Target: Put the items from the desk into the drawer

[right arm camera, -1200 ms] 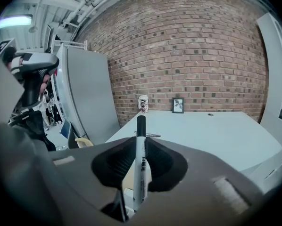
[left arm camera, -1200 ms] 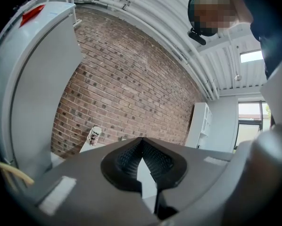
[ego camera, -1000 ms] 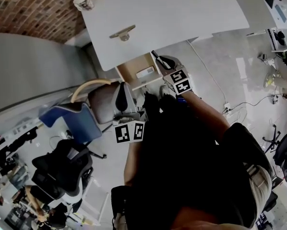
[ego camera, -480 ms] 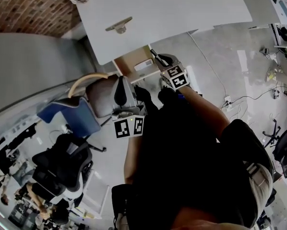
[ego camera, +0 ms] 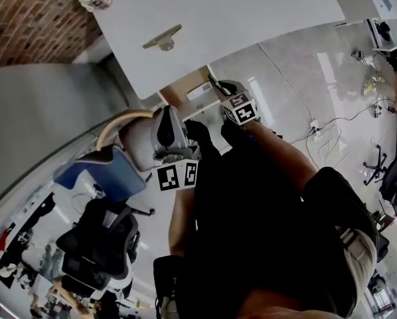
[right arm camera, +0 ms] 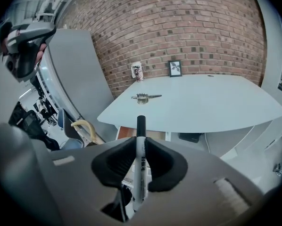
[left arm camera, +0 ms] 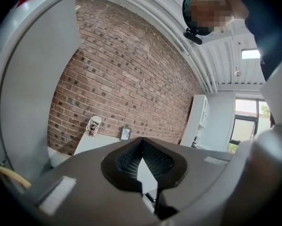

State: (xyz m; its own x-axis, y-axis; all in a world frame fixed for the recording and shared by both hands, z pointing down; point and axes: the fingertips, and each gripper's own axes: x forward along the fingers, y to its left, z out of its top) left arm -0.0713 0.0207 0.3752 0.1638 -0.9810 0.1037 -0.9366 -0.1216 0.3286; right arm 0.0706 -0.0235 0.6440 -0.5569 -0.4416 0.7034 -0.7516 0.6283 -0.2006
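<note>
My right gripper [right arm camera: 140, 147] is shut on a white marker [right arm camera: 139, 164] with a black cap that sticks out past the jaws. In the head view that gripper [ego camera: 216, 85] hangs over the open wooden drawer [ego camera: 182, 96] under the white desk [ego camera: 251, 18]; the drawer [right arm camera: 126, 132] also shows just beyond the marker tip. A metal object [ego camera: 162, 37] lies on the desk, seen again as the metal object [right arm camera: 145, 97]. My left gripper [left arm camera: 141, 142] is shut with nothing in it and points level at the brick wall. In the head view it [ego camera: 166, 119] is left of the drawer.
A paper cup [right arm camera: 137, 71] and a small picture frame [right arm camera: 175, 68] stand at the desk's far edge by the brick wall. A grey and blue chair [ego camera: 112, 171] with a tan armrest is left of the drawer. Cables [ego camera: 318, 131] lie on the floor at the right.
The right gripper has come down with the marker, closer to the open drawer. The left gripper has shifted a little toward the desk. Both sets of jaws stand as before.
</note>
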